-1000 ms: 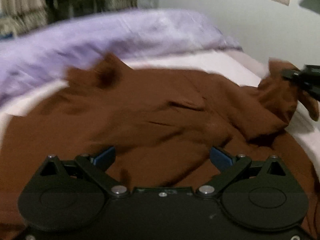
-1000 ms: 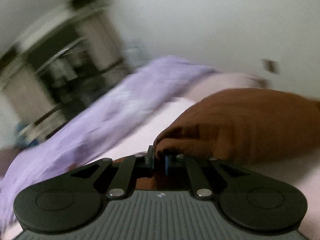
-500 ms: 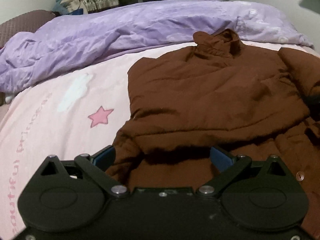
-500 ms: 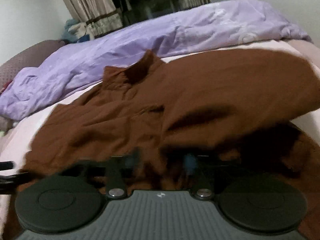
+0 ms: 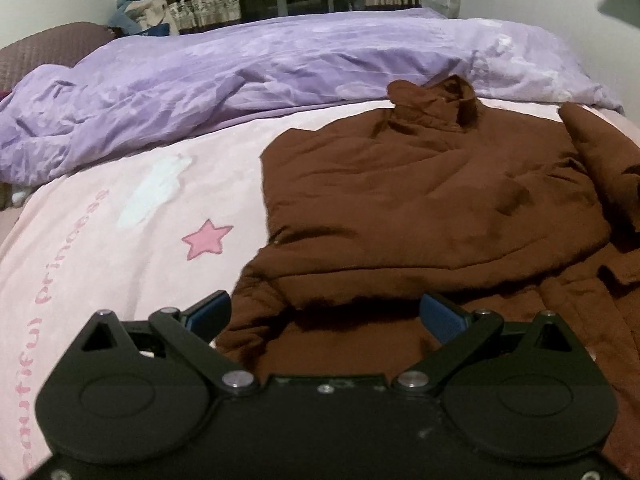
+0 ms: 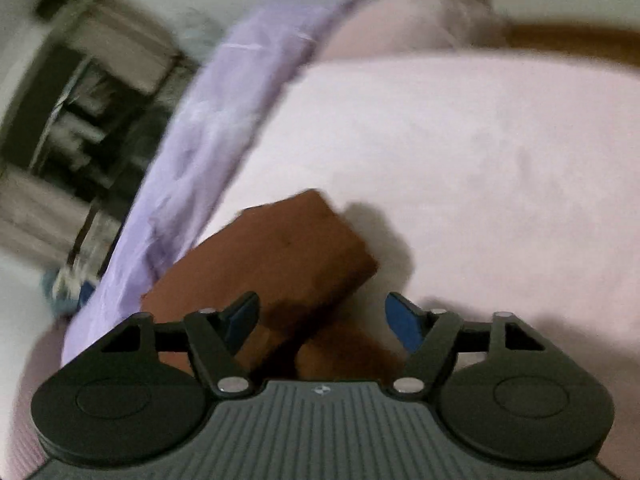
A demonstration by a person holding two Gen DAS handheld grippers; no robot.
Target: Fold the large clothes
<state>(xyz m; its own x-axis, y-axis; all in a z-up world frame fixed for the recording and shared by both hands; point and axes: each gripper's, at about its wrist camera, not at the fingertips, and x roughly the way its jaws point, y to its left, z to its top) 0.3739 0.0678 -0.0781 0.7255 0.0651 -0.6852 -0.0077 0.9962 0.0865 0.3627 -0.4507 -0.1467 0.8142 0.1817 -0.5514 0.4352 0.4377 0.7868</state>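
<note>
A brown coat [image 5: 432,200] lies on the pink sheet [image 5: 120,240] of a bed, its long axis running from the near hem to the collar [image 5: 434,100], which points at the purple duvet [image 5: 240,88] beyond; one side is folded across its body. The left gripper [image 5: 326,312] hovers over the near hem with fingers spread and nothing between them, much as half a second ago. The right gripper [image 6: 322,316], pinched on the cloth a second earlier, now stands spread above a sleeve [image 6: 280,252] lying beside the duvet, its view blurred.
</note>
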